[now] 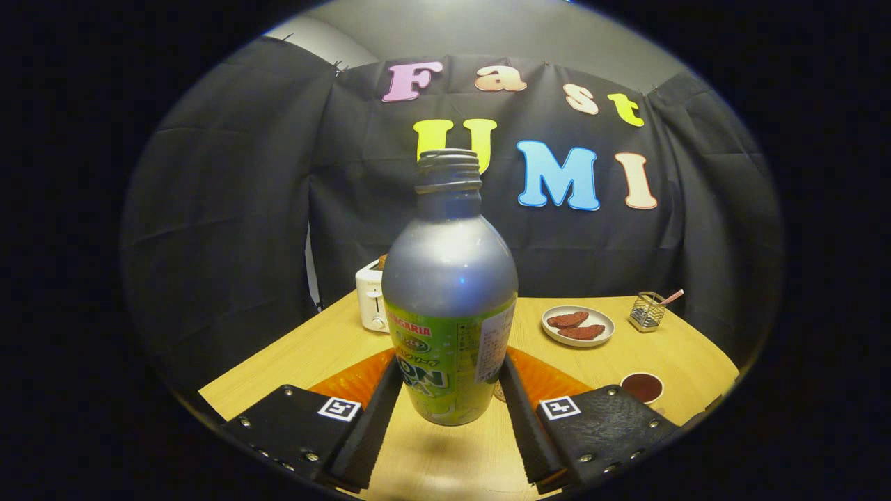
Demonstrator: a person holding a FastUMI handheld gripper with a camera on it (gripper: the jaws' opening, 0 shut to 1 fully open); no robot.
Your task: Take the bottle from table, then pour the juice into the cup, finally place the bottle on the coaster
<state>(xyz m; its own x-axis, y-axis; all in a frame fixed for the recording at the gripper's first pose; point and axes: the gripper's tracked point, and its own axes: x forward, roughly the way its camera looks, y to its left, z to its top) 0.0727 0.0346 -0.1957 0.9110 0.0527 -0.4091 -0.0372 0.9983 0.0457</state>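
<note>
A silver bottle (449,278) with a green label stands upright between my fingers, its threaded neck uncapped. My gripper (451,369) is shut on the bottle, both fingers pressing on the label's sides. The bottle's base hangs a little above the wooden table (445,459), with a shadow under it. An orange coaster (351,381) lies flat just behind the bottle, showing on both sides of it. A small white cup (642,387) holding dark liquid sits on the table to the right, just past my right finger.
A white plate (578,325) with reddish-brown food pieces sits beyond the cup. A wire basket (647,311) with a stick in it stands further right. A white toaster (371,299) is at the table's far left corner, against the black cloth wall.
</note>
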